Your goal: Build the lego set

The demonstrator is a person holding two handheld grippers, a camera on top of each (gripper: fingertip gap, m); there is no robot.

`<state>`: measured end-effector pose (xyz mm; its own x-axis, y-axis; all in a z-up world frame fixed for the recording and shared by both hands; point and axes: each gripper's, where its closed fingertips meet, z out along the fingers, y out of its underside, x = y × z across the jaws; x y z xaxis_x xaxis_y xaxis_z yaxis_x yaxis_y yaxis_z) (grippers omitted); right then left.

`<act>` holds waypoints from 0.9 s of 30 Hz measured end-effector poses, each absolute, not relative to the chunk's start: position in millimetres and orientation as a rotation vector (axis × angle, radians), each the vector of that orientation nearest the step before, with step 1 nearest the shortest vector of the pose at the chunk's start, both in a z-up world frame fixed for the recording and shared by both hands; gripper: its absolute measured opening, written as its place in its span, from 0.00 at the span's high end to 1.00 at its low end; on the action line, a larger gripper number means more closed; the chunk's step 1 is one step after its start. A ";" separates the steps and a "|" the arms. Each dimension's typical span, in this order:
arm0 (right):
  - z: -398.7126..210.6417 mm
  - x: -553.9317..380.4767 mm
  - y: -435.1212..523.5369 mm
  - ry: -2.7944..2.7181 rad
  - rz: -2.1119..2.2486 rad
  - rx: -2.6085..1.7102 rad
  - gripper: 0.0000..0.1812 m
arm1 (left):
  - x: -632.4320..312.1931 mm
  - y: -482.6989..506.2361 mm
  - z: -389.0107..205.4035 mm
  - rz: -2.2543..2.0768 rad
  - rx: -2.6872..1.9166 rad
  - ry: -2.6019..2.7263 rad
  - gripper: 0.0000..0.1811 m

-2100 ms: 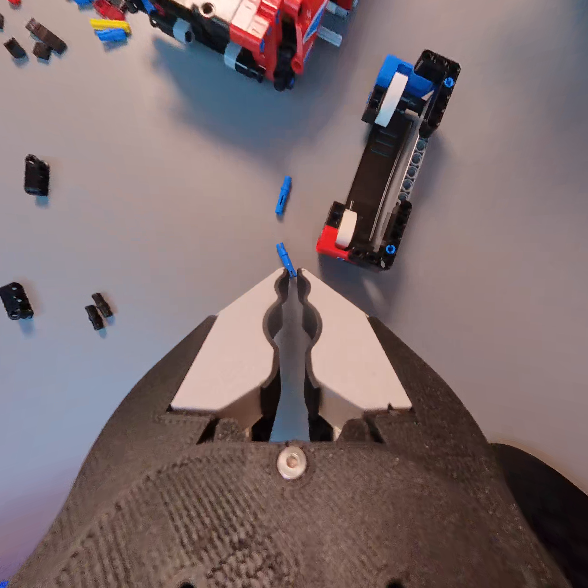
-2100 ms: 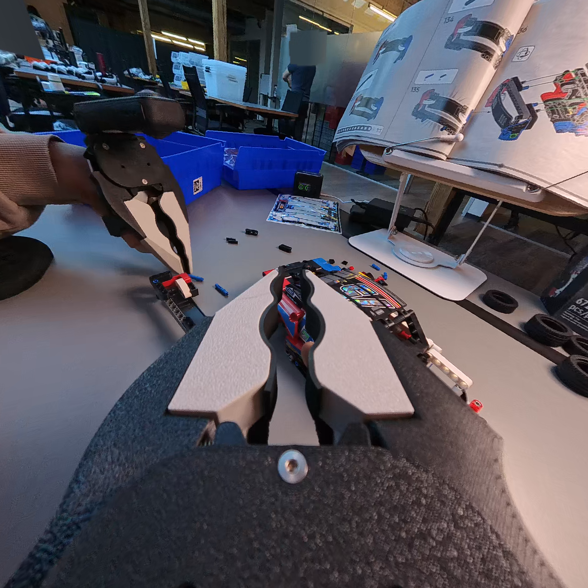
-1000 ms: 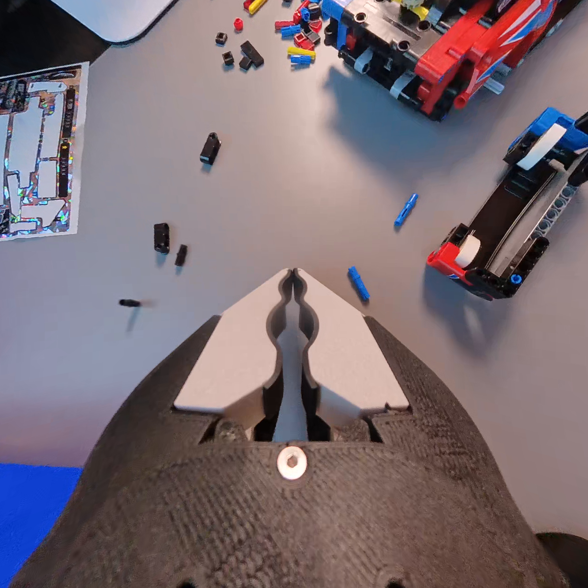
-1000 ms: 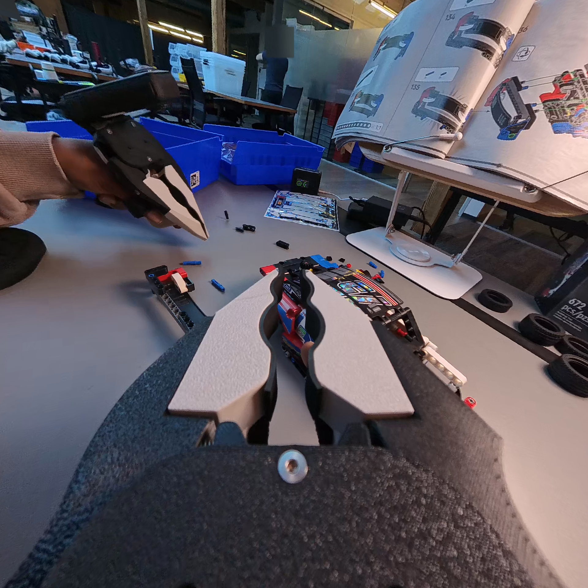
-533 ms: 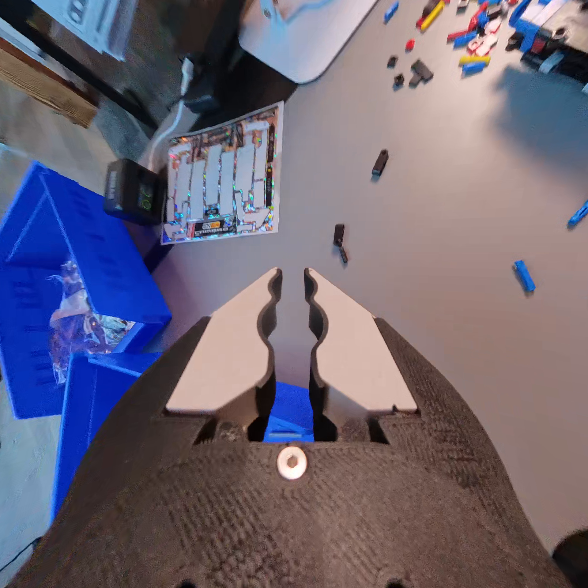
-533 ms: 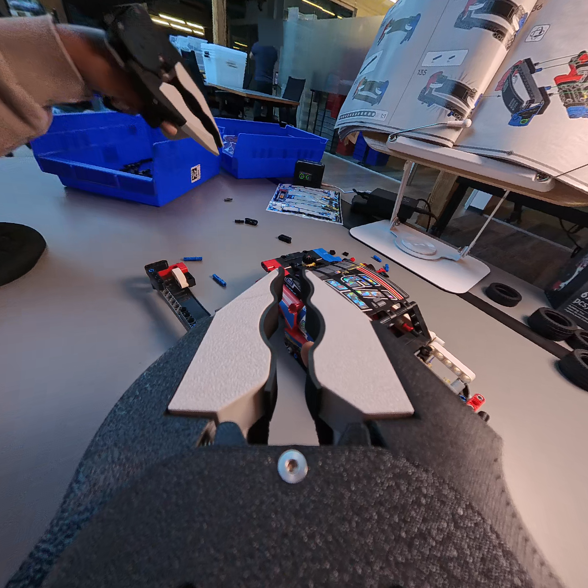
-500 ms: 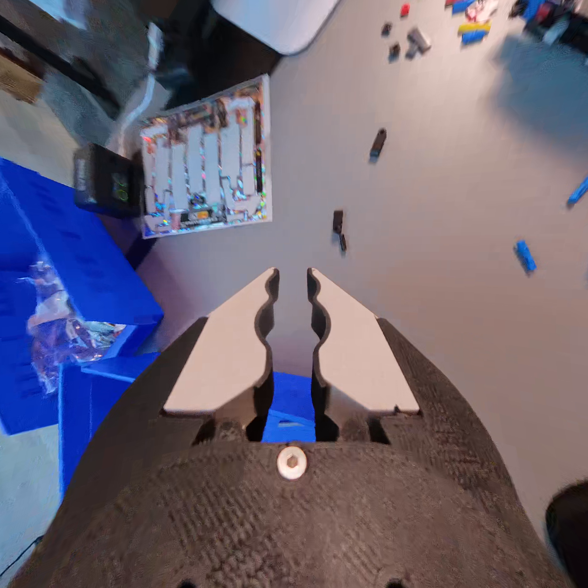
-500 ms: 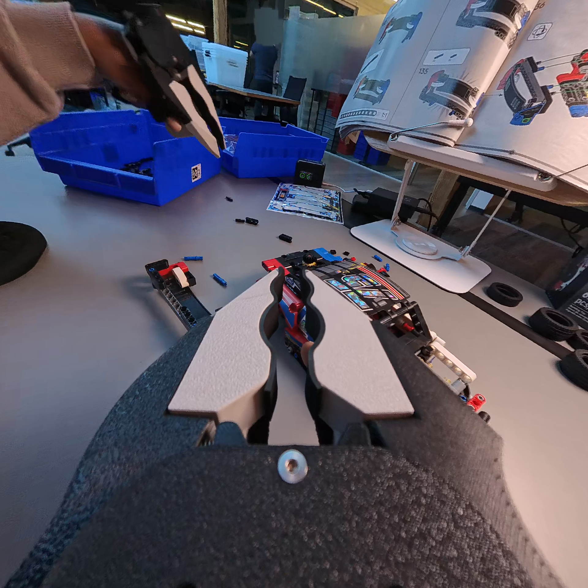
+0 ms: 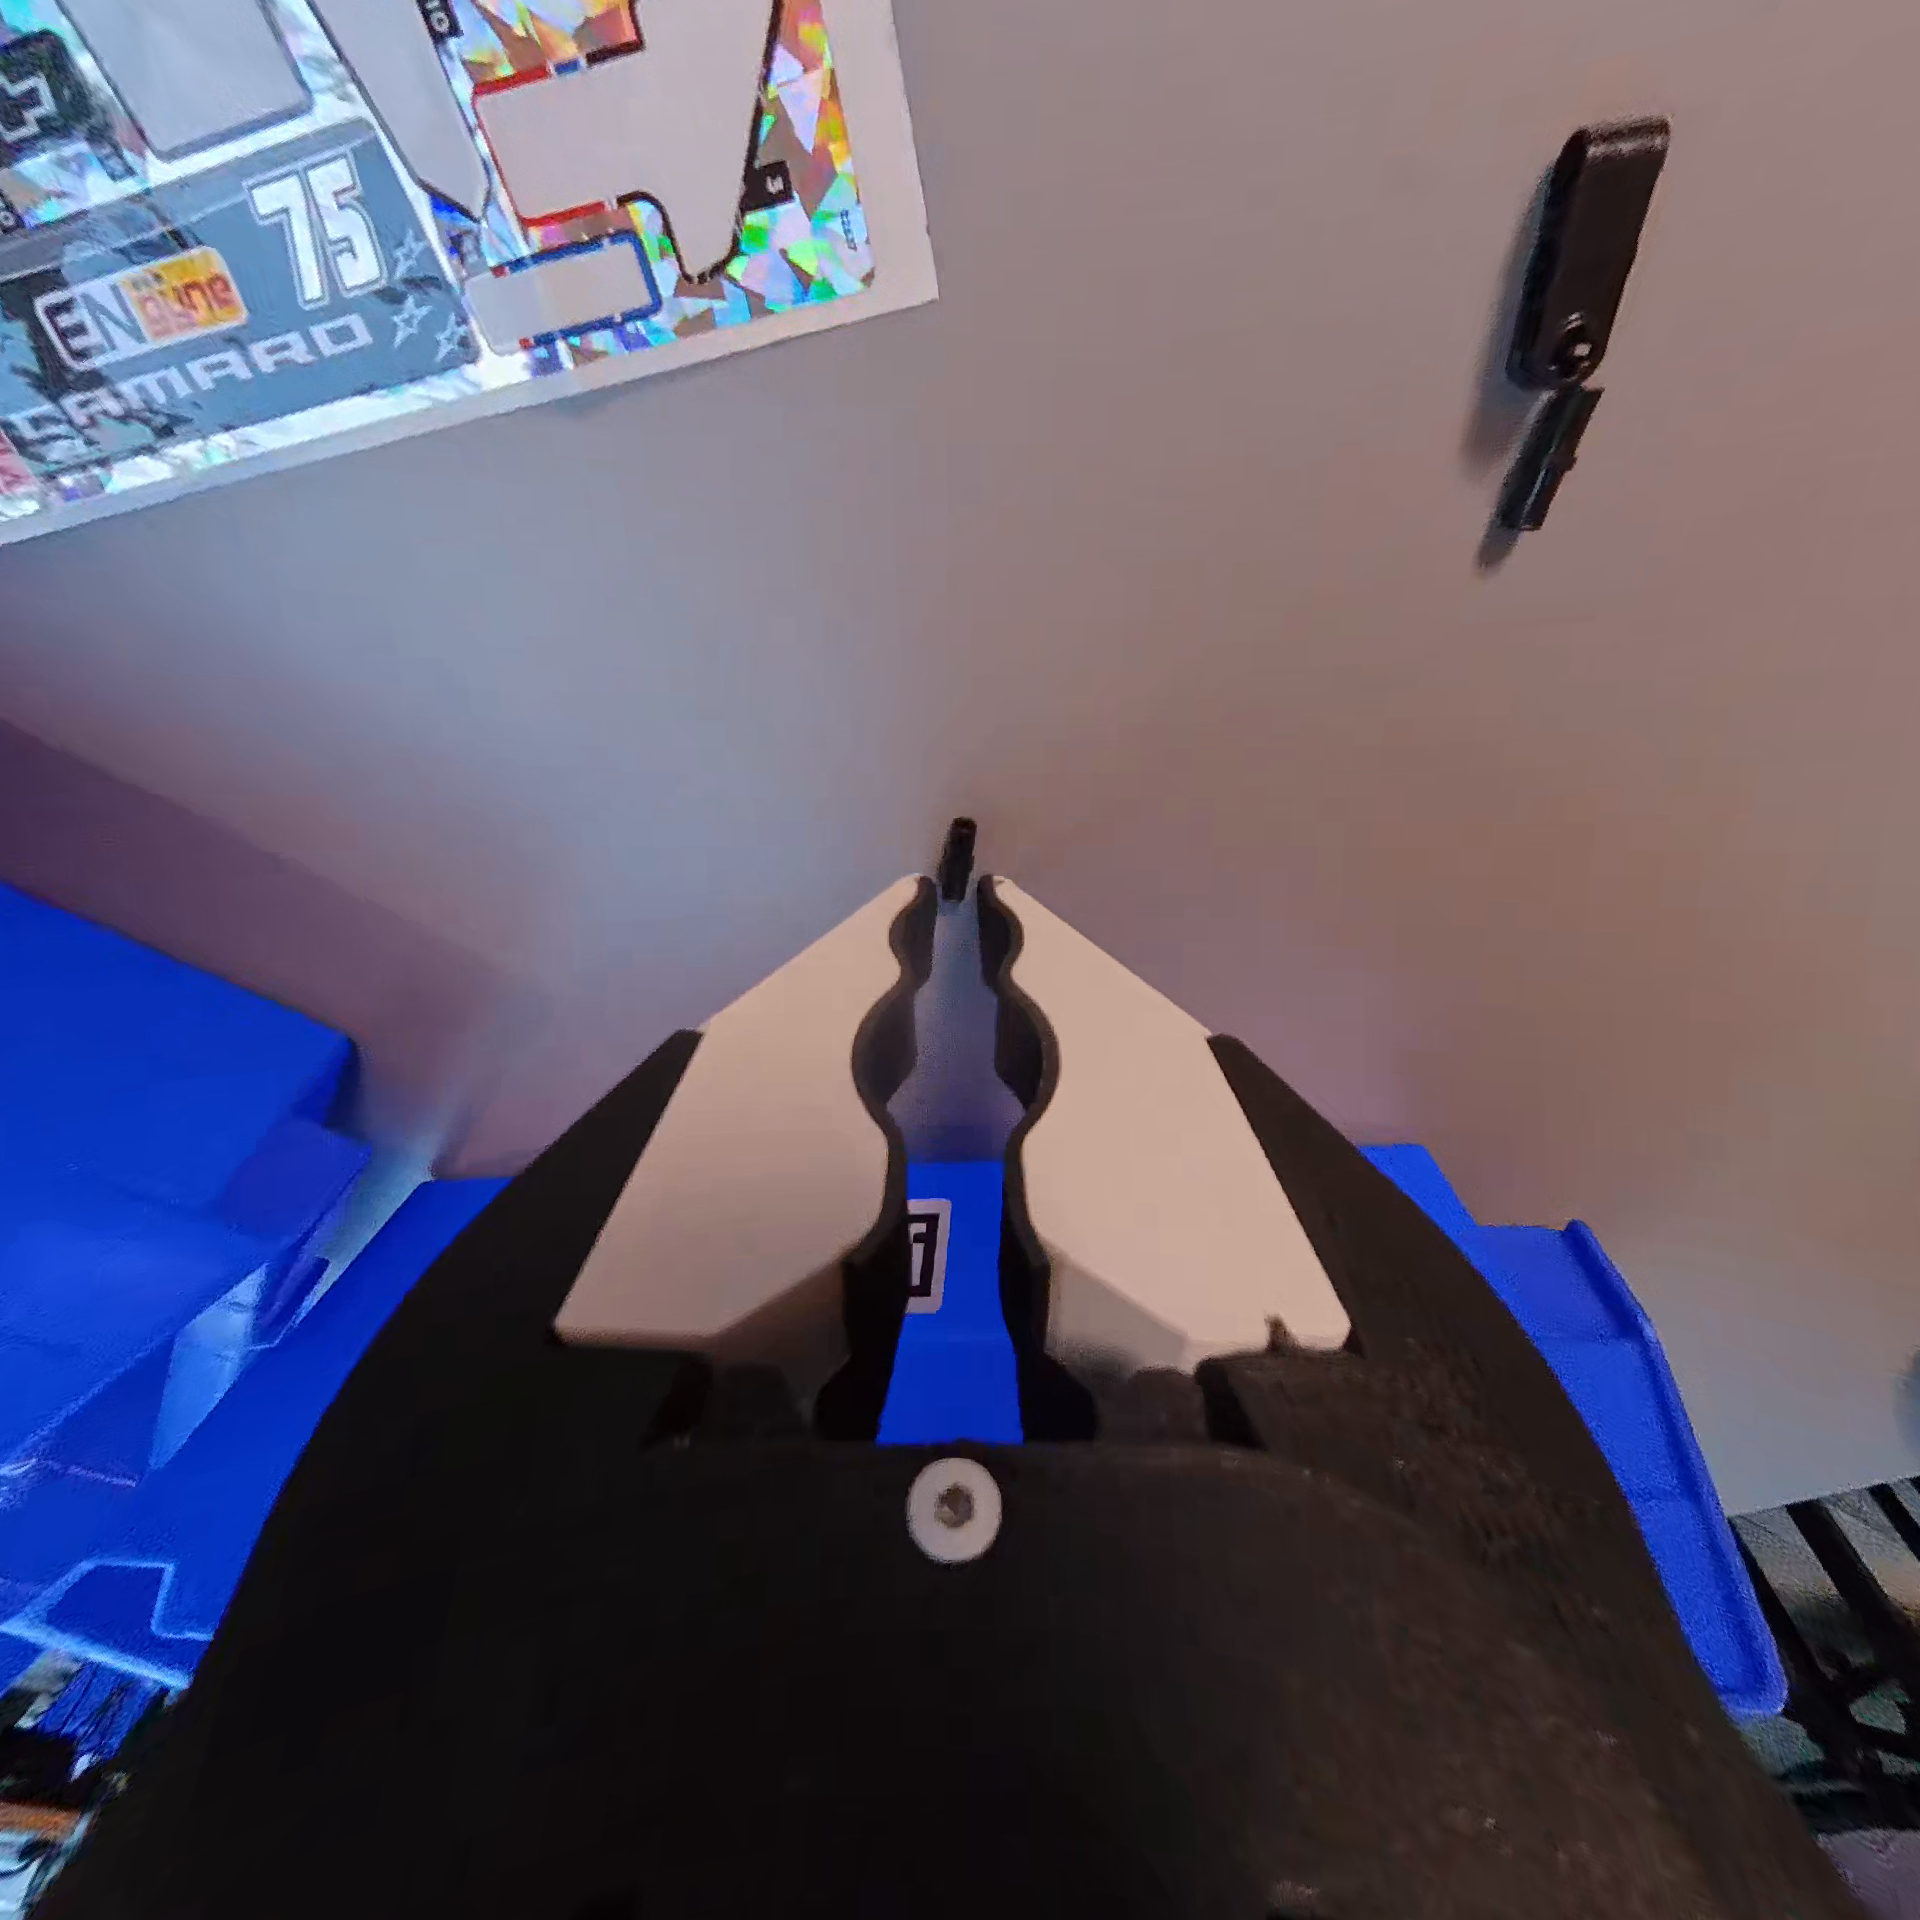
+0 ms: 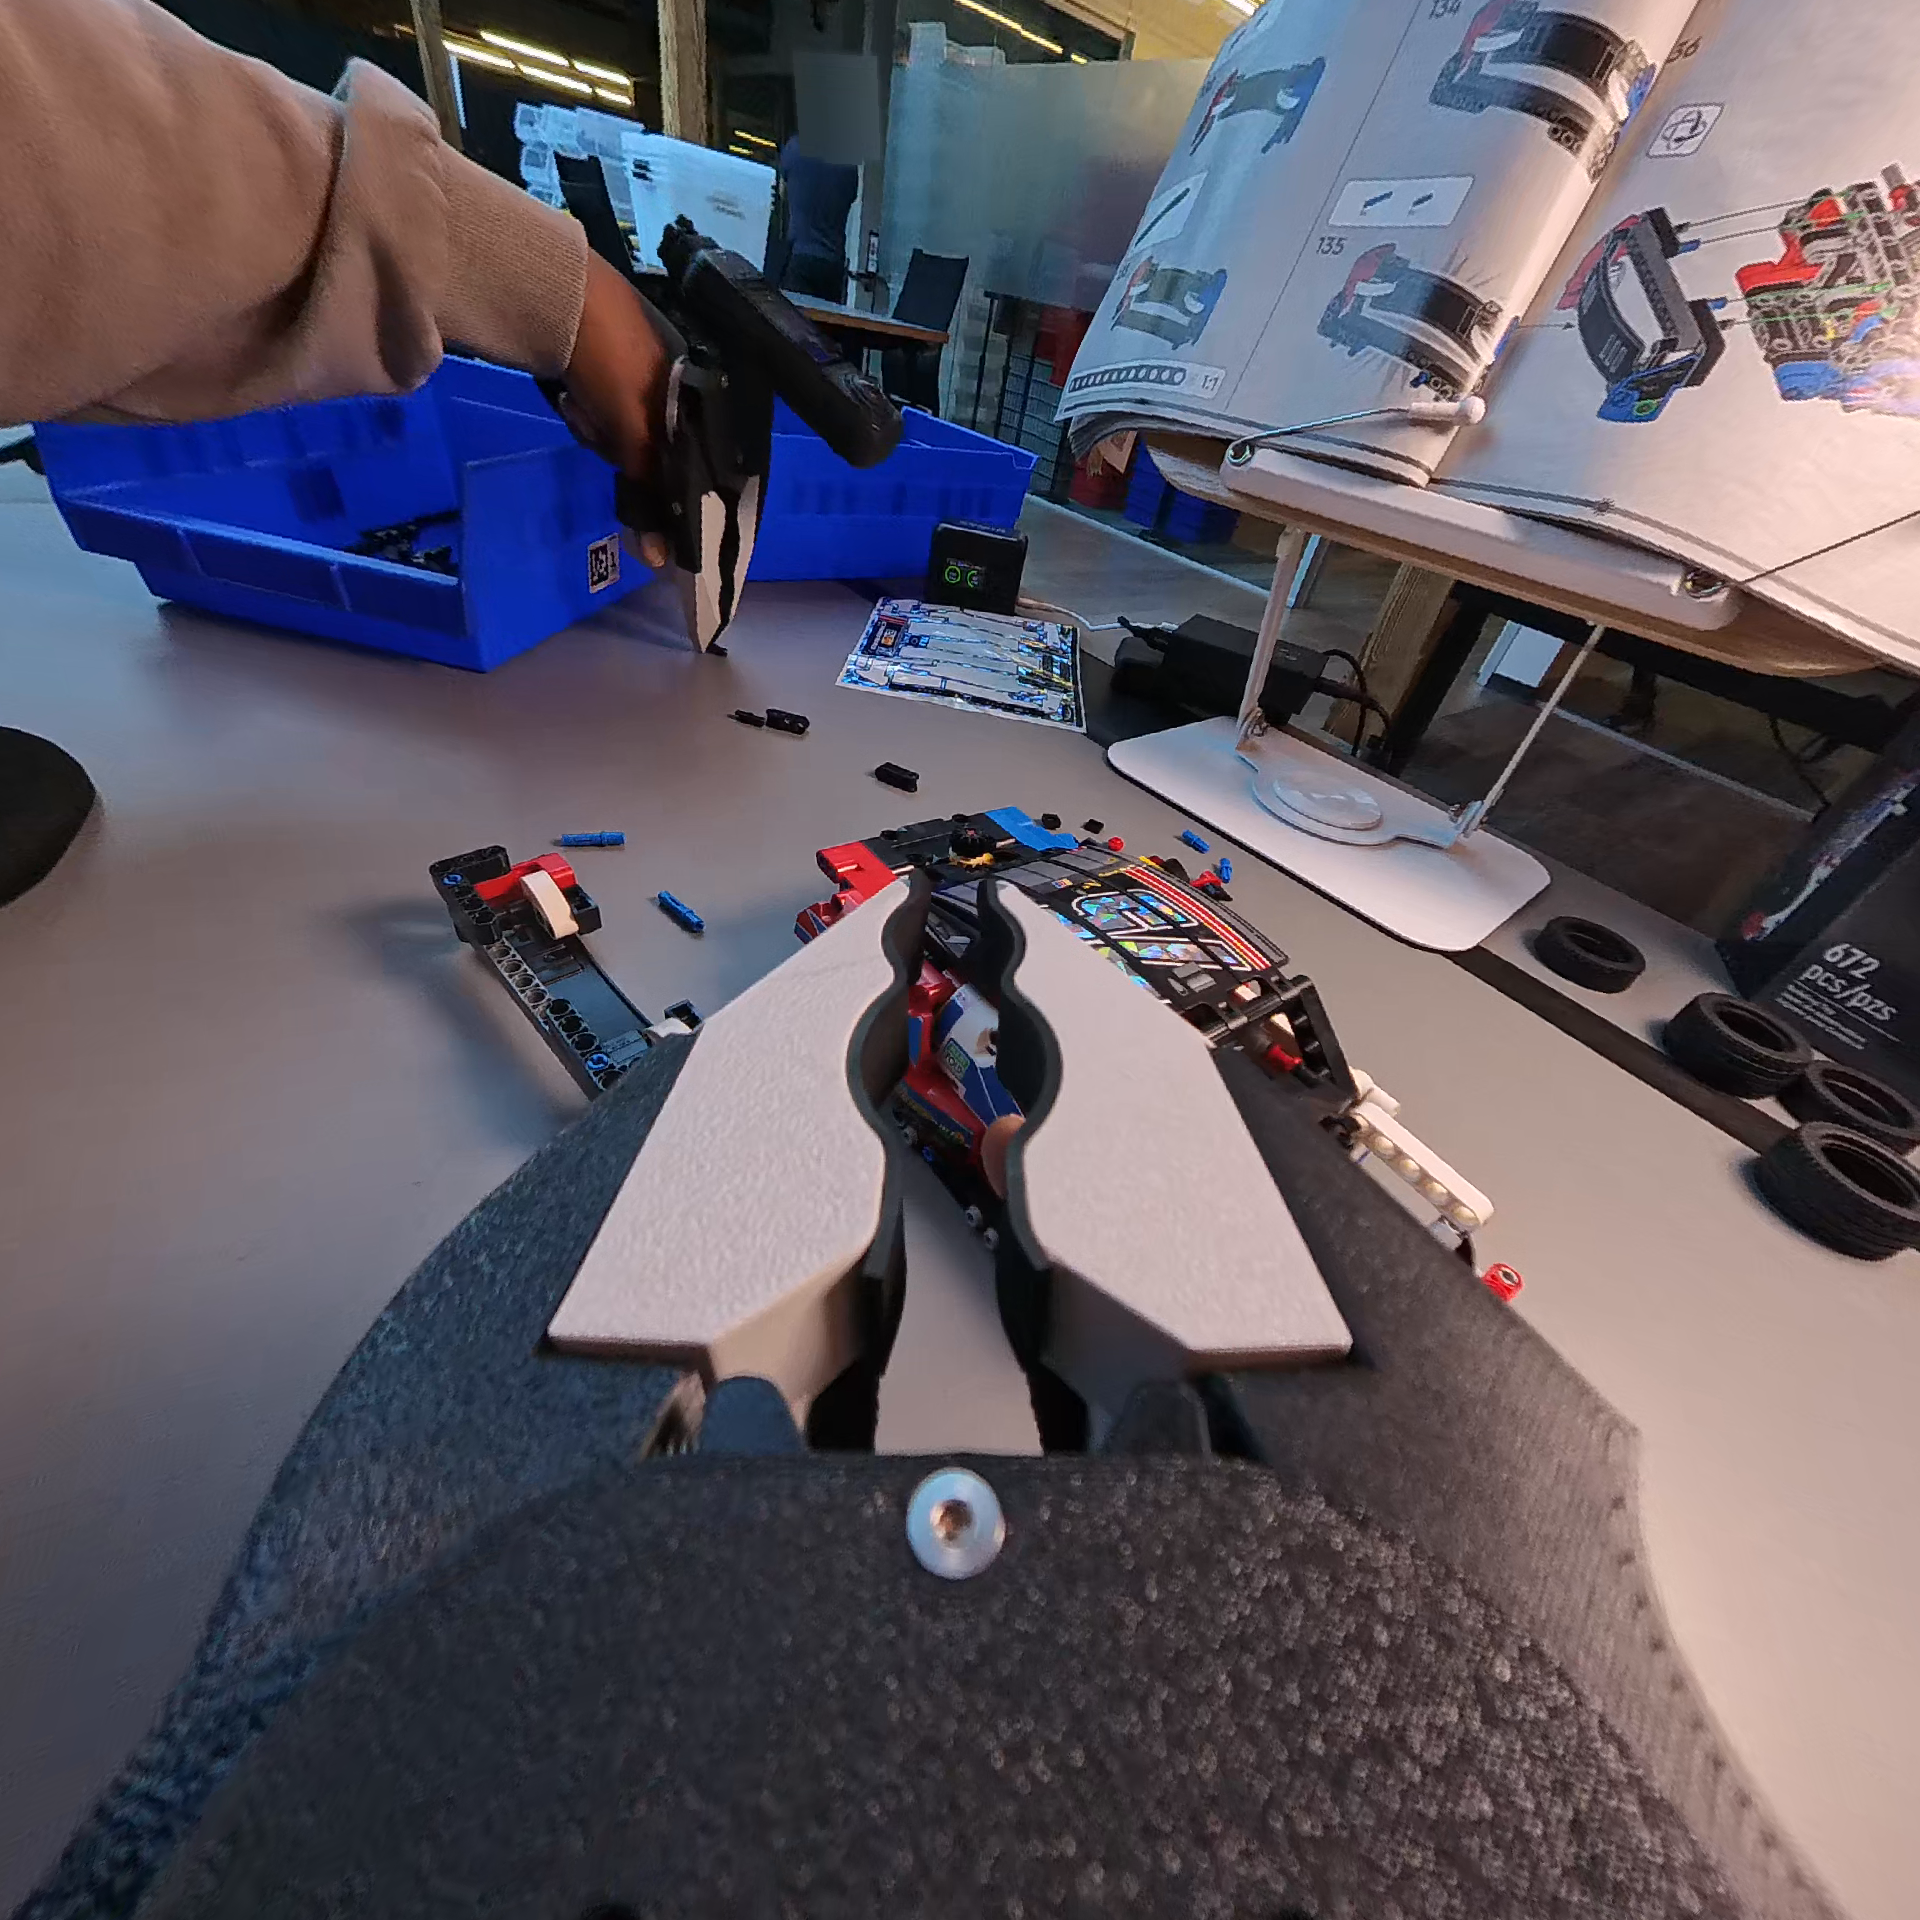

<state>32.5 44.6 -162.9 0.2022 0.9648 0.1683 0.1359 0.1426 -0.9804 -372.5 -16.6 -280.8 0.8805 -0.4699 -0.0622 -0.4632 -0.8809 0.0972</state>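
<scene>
My left gripper (image 9: 954, 885) points down at the grey table beside the blue bin and is shut on a small black pin (image 9: 956, 847) that sticks out past its tips. It also shows in the right wrist view (image 10: 715, 623), held by a hand in a tan sleeve. My right gripper (image 10: 951, 891) sits low over the red, blue and black car model (image 10: 1143, 925), its jaws narrowly apart on the car's near side. A long black sub-assembly (image 10: 530, 935) with red and white parts lies left of the car. Two blue pins (image 10: 681, 911) lie near it.
A sticker sheet (image 9: 416, 208) lies ahead-left of the left gripper and a black connector (image 9: 1584, 249) with a small black pin (image 9: 1543, 457) ahead-right. Blue bins (image 10: 343, 520) stand at the back left. An instruction book on a stand (image 10: 1507, 260) and tyres (image 10: 1839, 1184) are on the right. Some 45 centimeters of space lies between my two pairs of fingers. Measured from the fingertips, the long black sub-assembly (image 10: 530, 935) is 15 centimeters or so from the right gripper and 30 centimeters from the left.
My left gripper let go of the blue pin, swung left toward the bins, opened, then came down and closed on a black pin. My right gripper stayed at the car.
</scene>
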 end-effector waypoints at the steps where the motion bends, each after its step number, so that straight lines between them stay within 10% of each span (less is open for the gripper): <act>1: -162.9 32.4 44.3 -1.207 0.876 -1.270 0.96 | -372.6 -16.2 -281.4 -0.139 2.962 -0.749 0.99; 11: -162.5 32.8 44.8 -1.206 0.872 -1.268 0.96 | -365.0 -15.4 -277.7 -0.135 2.978 -0.817 0.99; 27: -160.3 32.8 44.0 -1.204 0.848 -1.256 0.97 | -84.2 -115.9 -276.0 0.320 2.978 -1.533 0.99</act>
<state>32.8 44.0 -160.3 0.2146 0.9569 0.1956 0.1382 0.1685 -0.9760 -84.2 -115.9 -276.0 0.5723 -0.8174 0.0656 -0.7753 -0.5655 -0.2813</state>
